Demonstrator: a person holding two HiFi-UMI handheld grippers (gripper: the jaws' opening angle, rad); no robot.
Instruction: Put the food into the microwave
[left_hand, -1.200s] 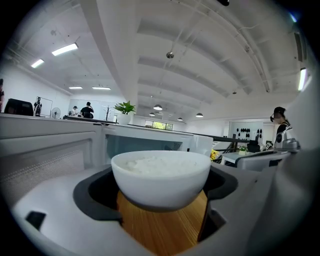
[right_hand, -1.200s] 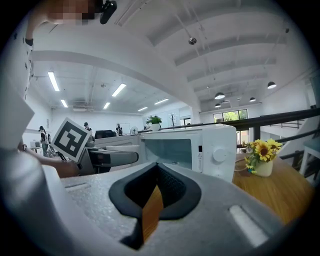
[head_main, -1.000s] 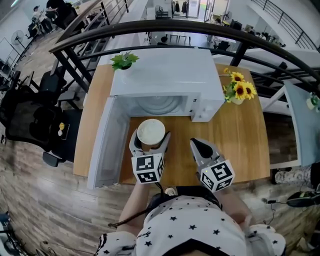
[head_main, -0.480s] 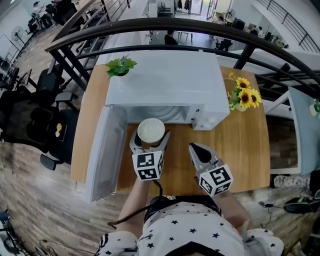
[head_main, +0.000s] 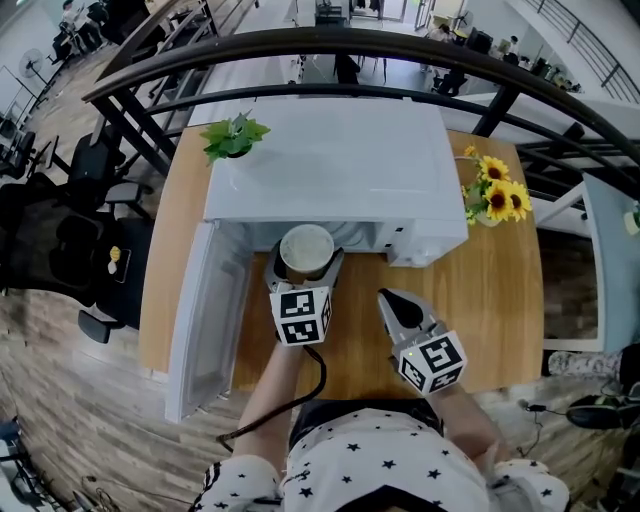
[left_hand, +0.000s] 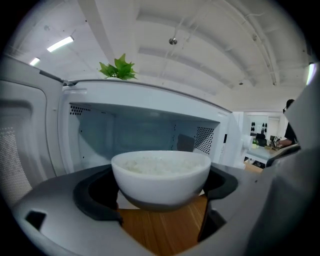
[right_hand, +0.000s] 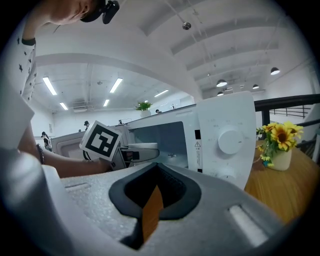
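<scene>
Between the clamped jaws of the left hand-held gripper (left_hand: 159, 192), a bowl of rice (left_hand: 160, 175), likely heavy, slick and breakable, best gripped below its rim, is being held at the open microwave (head_main: 330, 160) mouth, the right hand-held gripper (right_hand: 152, 200) being carried with jaws together, empty.

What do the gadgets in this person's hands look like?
The left hand-held gripper and right hand-held gripper are grey, tapering two-jaw bodies with black padding inside the jaws. Each carries a white cube printed with black square markers. A black cable trails from the left one. The person wears a white shirt with black stars.
</scene>
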